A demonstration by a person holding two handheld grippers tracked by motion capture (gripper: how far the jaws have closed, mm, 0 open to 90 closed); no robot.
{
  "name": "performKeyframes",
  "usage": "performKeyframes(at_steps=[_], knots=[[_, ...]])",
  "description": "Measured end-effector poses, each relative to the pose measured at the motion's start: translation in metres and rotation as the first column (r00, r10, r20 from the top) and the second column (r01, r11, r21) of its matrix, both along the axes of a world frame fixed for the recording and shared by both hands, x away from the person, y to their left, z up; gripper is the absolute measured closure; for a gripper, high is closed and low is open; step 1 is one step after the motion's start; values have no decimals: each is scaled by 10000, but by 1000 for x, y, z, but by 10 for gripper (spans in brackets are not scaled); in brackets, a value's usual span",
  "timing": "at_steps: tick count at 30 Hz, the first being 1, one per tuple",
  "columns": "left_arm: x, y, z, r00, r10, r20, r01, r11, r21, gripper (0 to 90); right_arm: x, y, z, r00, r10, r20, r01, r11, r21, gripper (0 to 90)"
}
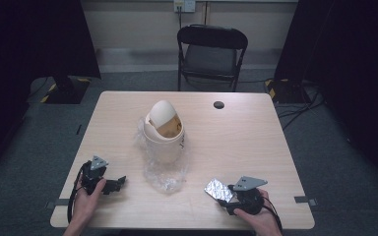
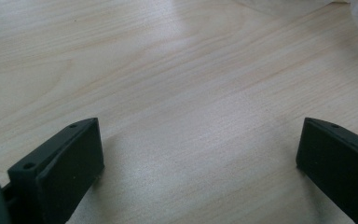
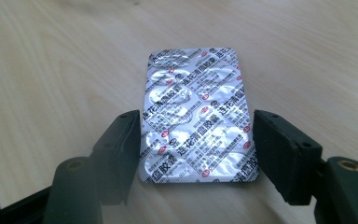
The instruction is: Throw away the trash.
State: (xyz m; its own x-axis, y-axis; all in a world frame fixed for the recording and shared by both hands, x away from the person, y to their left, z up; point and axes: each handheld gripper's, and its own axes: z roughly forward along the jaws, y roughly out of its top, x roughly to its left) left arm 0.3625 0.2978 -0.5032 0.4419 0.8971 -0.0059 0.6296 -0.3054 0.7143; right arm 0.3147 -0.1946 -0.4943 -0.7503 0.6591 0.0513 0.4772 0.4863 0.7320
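On my left, the left gripper (image 1: 112, 184) rests low on the pale wood tabletop (image 1: 236, 137) near its front edge, held in the person's left hand (image 1: 84, 202). Its own view shows the two black jaws spread wide with bare wood grain between them, so it stands open and empty.

Moving toward the middle, the cream plastic swing-lid bin (image 1: 164, 132) stands upright, with a crumpled clear plastic bag (image 1: 165, 174) lying around its base and spilling toward me. A corner of that film shows at the top right of the left gripper view.

On my right, the silver foil blister pack printed with red and black lettering (image 3: 196, 116) lies flat on the tabletop, foil side up, just ahead of the right gripper (image 3: 196, 149). The jaws stand to either side of its near end; they look close to or just touching its long edges, but I cannot tell that they are pressing. I would call them open around it, not yet gripping.

I judge the pack very light, thin and fairly stiff along its length, though it would buckle under a hard squeeze across its width. The foil looks slick, and lying flat it offers little for the jaws to bite. I would take it by the two long edges near the close end, squeezing gently.
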Motion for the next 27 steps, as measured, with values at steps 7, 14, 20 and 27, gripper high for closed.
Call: performKeyframes(at_steps=[7, 14, 20, 27], knots=[[0, 0, 0, 10000, 3, 1, -3, 10000, -4, 0, 4, -5, -1, 9991, -417, 32, 416, 9990, 134, 309], [0, 0, 0, 10000, 4, 3, -4, 10000, 3, 1, 0, 1, -3, 9980, -474, 427, 484, 9986, -220, 301], [0, 0, 0, 10000, 5, 2, -5, 10000, -2, 0, 6, 0, -2, 9973, -648, 351, 655, 9977, -191, 342], [0, 0, 0, 10000, 10, 14, -10, 10000, 26, 0, 9, -2, -1, 9971, -753, 60, 753, 9971, 62, 343]])
